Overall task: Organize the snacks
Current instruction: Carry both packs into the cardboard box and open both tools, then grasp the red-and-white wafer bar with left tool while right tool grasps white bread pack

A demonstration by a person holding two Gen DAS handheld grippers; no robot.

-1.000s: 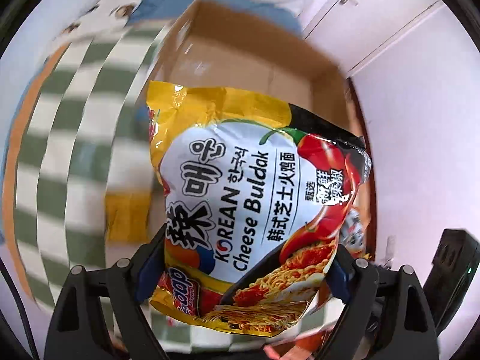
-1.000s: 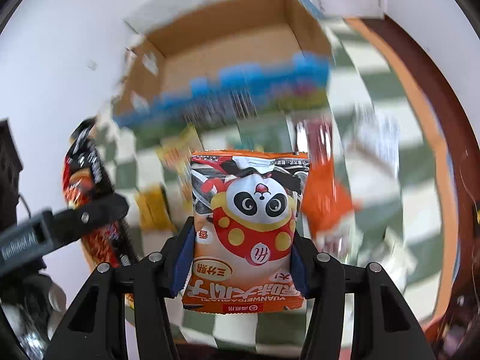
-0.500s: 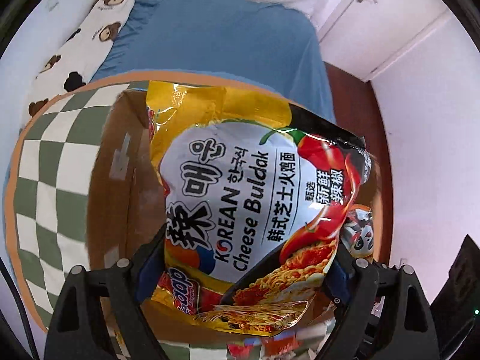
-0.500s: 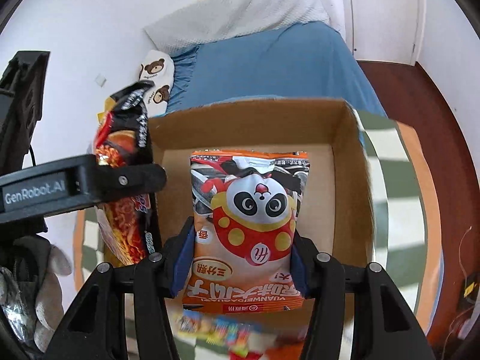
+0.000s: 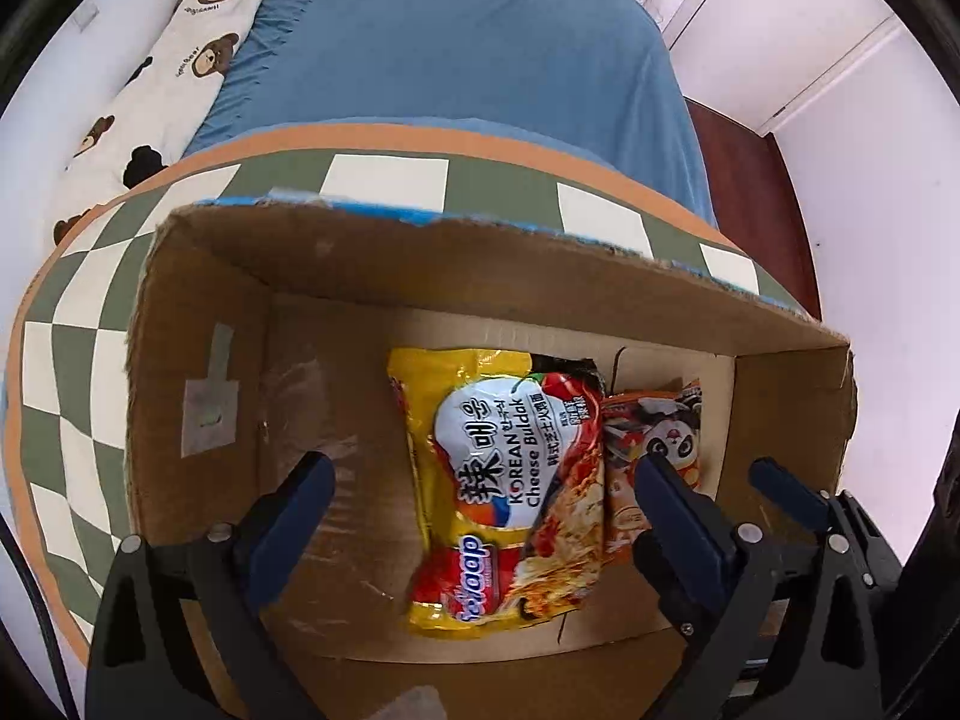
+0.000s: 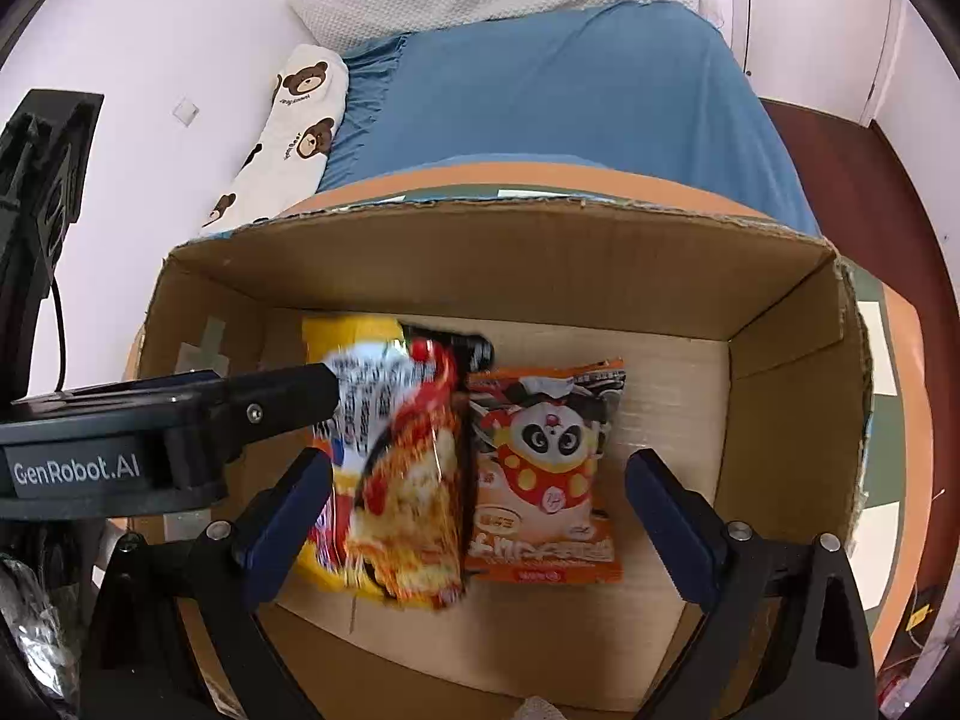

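Both grippers hung over the open box [image 5: 198, 312], jaws spread wide after just opening – nothing between the pads. Left gripper [image 5: 480, 480]; right gripper [image 6: 477, 480]. Noodle pack [image 5: 504, 492] lay flat on the box floor, panda pack [image 6: 543, 468] just beside it on its right, edges touching or overlapping.

Left view showed the noodle pack sharp; right view had it blurred, with the left gripper's finger crossing in front of it. Right view showed the whole panda pack – partly hidden in the left.

Box sat on a checked cloth [image 5: 72, 360] with an orange border. Behind it were a blue bed [image 5: 468, 48] and a bear pillow [image 6: 294, 120].
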